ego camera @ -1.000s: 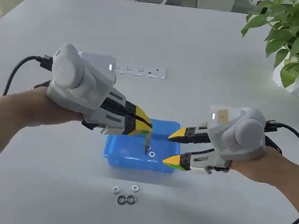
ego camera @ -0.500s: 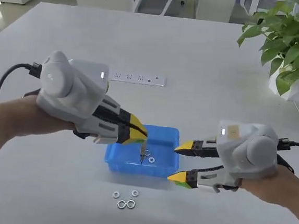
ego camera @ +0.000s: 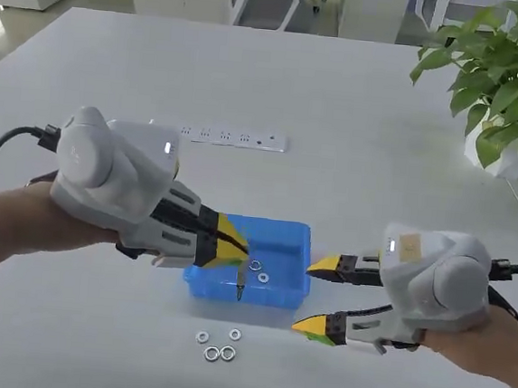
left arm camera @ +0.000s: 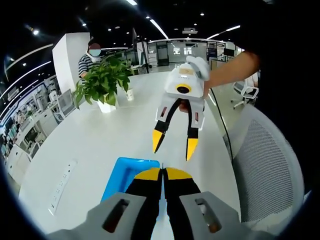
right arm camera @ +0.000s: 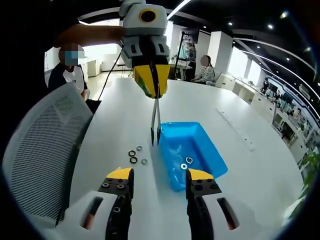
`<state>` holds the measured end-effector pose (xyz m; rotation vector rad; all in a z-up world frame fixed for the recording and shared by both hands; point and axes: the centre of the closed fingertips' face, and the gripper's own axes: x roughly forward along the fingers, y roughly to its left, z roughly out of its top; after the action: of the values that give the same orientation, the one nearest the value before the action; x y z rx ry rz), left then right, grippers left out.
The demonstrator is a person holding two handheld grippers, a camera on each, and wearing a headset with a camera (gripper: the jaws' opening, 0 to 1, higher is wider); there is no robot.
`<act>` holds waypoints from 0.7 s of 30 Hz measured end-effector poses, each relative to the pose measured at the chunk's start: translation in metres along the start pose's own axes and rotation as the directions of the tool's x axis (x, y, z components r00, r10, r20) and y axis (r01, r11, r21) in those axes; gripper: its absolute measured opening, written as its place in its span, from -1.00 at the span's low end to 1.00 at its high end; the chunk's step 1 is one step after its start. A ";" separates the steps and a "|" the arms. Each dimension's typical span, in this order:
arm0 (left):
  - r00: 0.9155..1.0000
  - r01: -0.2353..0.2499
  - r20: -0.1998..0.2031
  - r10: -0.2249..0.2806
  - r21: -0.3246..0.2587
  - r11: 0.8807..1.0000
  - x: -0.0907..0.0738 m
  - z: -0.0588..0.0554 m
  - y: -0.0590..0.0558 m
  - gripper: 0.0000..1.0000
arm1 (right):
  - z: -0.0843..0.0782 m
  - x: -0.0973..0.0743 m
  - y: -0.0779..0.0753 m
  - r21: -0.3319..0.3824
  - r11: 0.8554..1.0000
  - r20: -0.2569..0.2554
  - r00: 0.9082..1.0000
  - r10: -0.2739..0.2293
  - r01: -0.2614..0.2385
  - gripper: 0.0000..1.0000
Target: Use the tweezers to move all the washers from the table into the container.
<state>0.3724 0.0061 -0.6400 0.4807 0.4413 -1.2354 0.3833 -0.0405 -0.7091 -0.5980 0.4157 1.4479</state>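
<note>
My left gripper [ego camera: 228, 248] is shut on thin metal tweezers [ego camera: 239, 287], which hang tip-down over the near rim of the blue container [ego camera: 288, 241]. In the right gripper view the tweezers [right arm camera: 155, 121] hang from the left gripper [right arm camera: 152, 80], and I see nothing between their tips. Two washers [ego camera: 259, 271] lie inside the container. Several washers [ego camera: 217, 346] lie on the white table just in front of it. My right gripper [ego camera: 323, 296] stands open and empty to the right of the container.
A white power strip [ego camera: 219, 136] lies behind the container. A potted plant [ego camera: 496, 79] stands at the far right. Cables trail from both grippers. A mesh chair [right arm camera: 45, 145] stands at the table's edge. People sit in the background.
The left gripper has drawn back with the tweezers, from over the container's inside to its near rim. The right gripper has moved away to the right and a little nearer to me.
</note>
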 end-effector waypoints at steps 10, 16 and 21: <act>1.000 0.012 0.005 -0.012 -0.010 1.000 0.001 -0.008 -0.018 -0.90 | -0.006 -0.003 0.008 0.025 1.000 -0.015 1.000 -0.009 0.010 -0.05; 1.000 0.009 0.013 -0.009 -0.015 1.000 0.002 -0.013 -0.025 -0.90 | -0.011 -0.004 0.013 0.044 0.999 -0.023 1.000 -0.010 0.011 -0.01; 1.000 0.016 0.013 -0.016 -0.021 1.000 0.005 -0.018 -0.032 -0.90 | -0.014 -0.006 0.015 0.050 0.999 -0.026 0.999 -0.019 0.020 0.01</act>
<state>0.3425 0.0044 -0.6611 0.4516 0.4474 -1.2473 0.3689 -0.0536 -0.7182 -0.5792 0.4643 1.4081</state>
